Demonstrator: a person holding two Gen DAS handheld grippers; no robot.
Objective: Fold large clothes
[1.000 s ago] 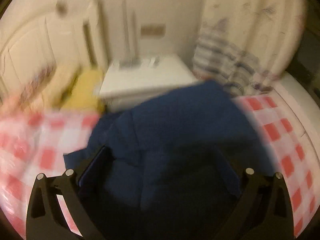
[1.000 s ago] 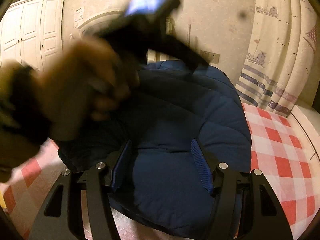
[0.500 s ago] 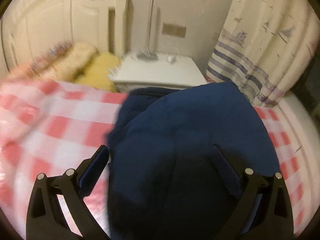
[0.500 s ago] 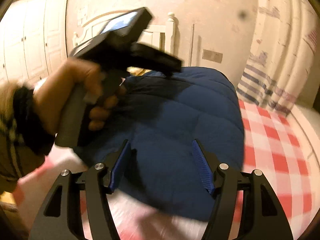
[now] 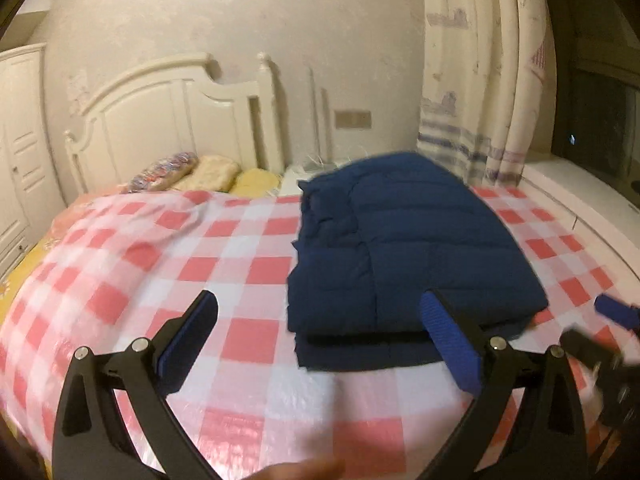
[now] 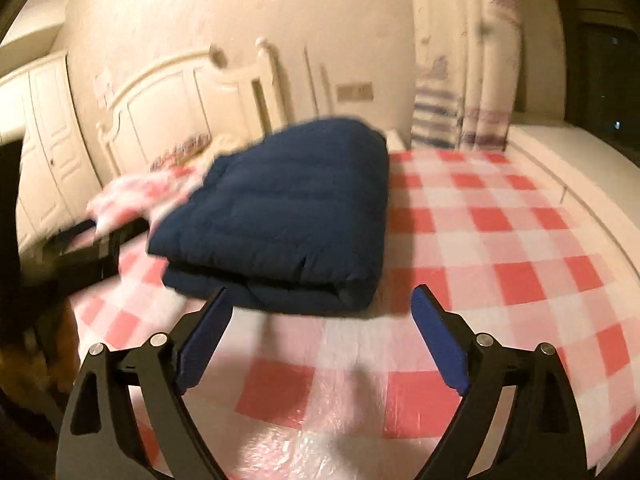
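Observation:
A dark blue quilted jacket (image 5: 404,256) lies folded into a thick rectangle on the bed's red-and-white checked cover (image 5: 168,256). My left gripper (image 5: 320,316) stands open over the cover near the jacket's near edge, with nothing between its fingers. In the right wrist view the same jacket (image 6: 288,208) sits just beyond my right gripper (image 6: 322,312), whose jaws are opening, wide apart and empty. The right gripper's tip (image 5: 616,314) shows blurred at the left view's right edge. The left gripper (image 6: 80,252) shows blurred at the right view's left edge.
A white headboard (image 5: 168,120) and pillows (image 5: 200,170) stand at the bed's far end, with a white nightstand (image 5: 296,182) behind the jacket. Patterned curtains (image 5: 480,100) and a window ledge (image 5: 580,196) run along the right. White wardrobe doors (image 6: 44,128) are at left.
Both grippers have pulled back from the jacket, which now lies folded ahead of them. The right gripper's jaws have spread wider. The left gripper swung away to the left.

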